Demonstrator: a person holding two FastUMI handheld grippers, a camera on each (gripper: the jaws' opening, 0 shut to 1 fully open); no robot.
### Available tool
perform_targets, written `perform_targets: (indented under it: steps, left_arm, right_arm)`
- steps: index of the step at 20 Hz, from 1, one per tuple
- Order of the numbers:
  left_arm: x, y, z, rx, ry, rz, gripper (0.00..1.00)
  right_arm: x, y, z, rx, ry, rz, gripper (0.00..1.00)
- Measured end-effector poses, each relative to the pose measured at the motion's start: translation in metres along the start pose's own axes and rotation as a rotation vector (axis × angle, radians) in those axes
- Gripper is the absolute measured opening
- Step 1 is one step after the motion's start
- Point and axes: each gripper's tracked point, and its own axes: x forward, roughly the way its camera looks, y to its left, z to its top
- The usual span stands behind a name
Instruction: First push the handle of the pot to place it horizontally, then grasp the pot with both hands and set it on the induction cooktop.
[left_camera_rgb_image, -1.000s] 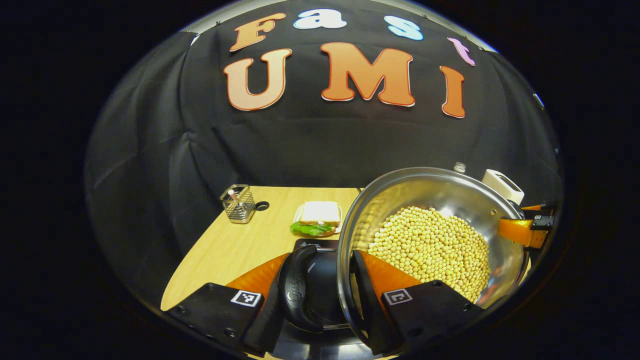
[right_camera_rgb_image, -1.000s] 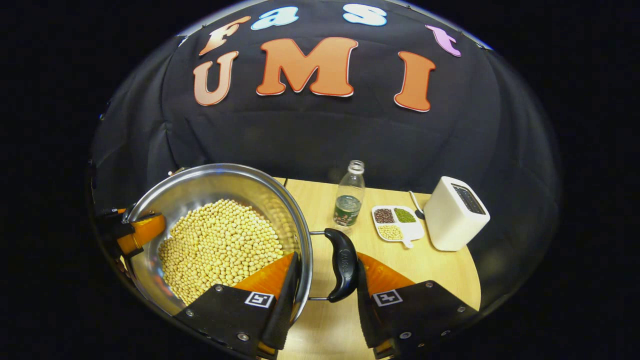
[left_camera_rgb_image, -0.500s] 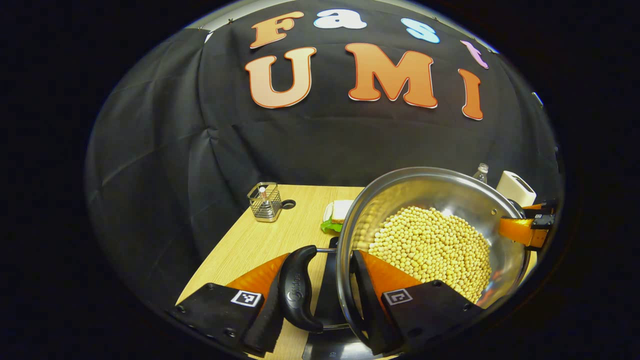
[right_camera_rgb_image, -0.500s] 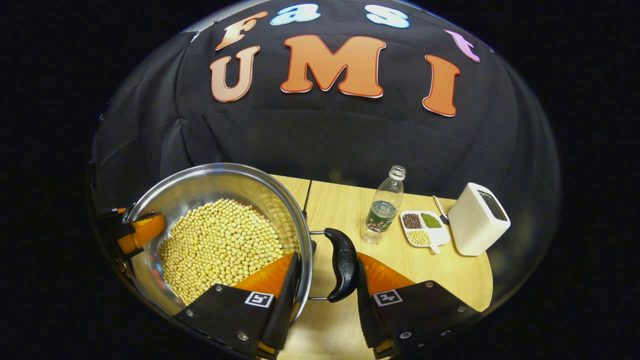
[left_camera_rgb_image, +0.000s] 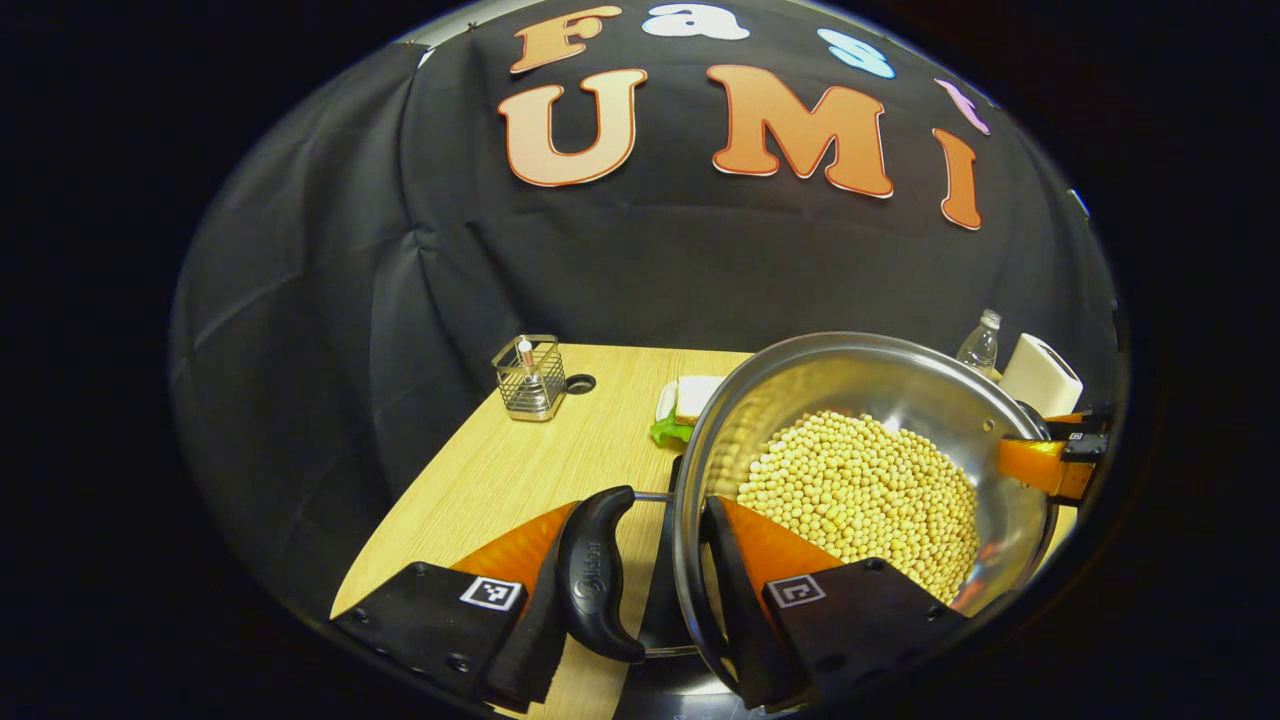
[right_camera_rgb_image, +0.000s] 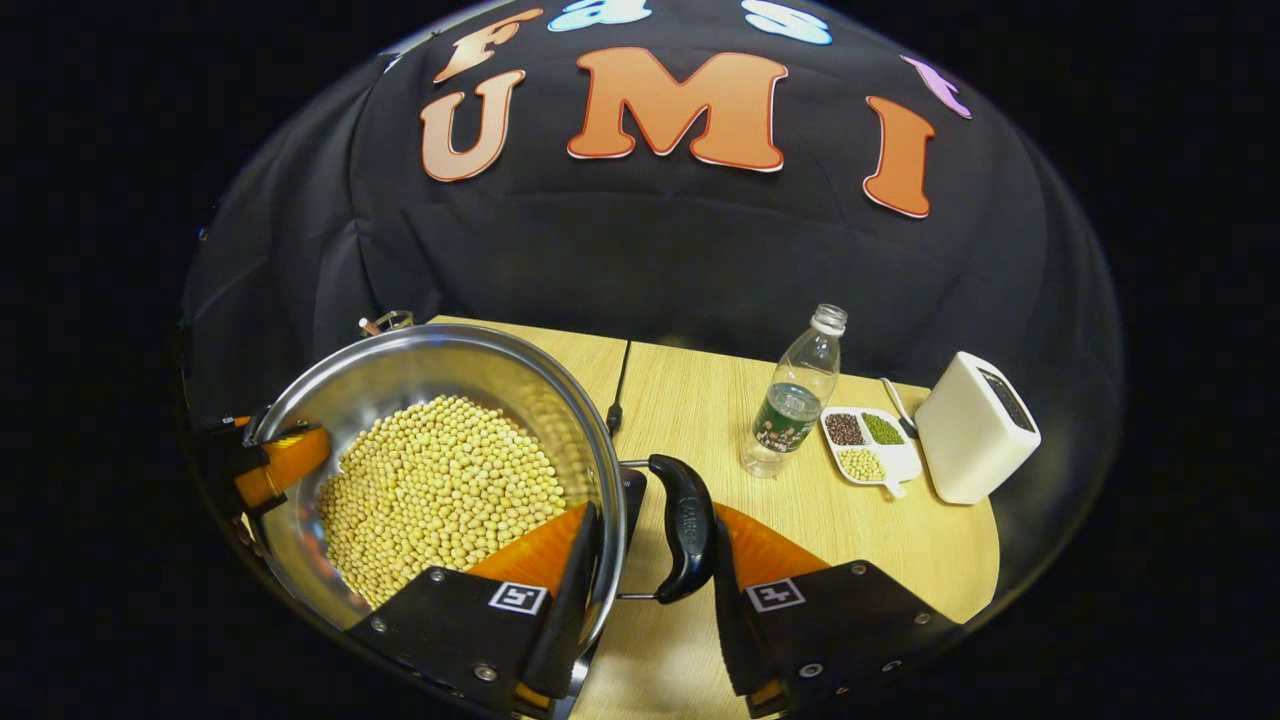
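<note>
The left hand-held gripper (left_camera_rgb_image: 650, 590) pinches the pot's (left_camera_rgb_image: 880, 370) left handle (left_camera_rgb_image: 597, 575) together with the rim, one finger outside the handle, the other inside the wall. The right hand-held gripper (right_camera_rgb_image: 650, 585) grips the opposite handle (right_camera_rgb_image: 685, 525) the same way. The pot hangs above the surface (right_camera_rgb_image: 700, 400), over a dark slab, probably the cooktop (left_camera_rgb_image: 662, 590). Steel and loaded with beans (right_camera_rgb_image: 440, 490), it likely handles heavy and slick, so the grip belongs on both handles, kept level.

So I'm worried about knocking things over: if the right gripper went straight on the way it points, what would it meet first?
Probably the water bottle, upright on the table ahead. Depth is unclear, and the right gripper grips the pot by its handle.
</note>
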Motion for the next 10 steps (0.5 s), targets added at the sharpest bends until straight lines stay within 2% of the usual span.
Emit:
perform_targets:
  steps: [9,10]
  left_arm:
    - [0.0119,-0.0048,-0.0114,-0.002,0.050,-0.003,0.74]
    - [0.0119,-0.0049,-0.0118,-0.001,0.055,-0.006,0.77]
  right_arm:
    - [0.0006,-0.0046,0.0045,0.008,0.052,-0.006,0.58]
    - [0.0015,-0.0045,0.0055,0.011,0.053,-0.007,0.58]
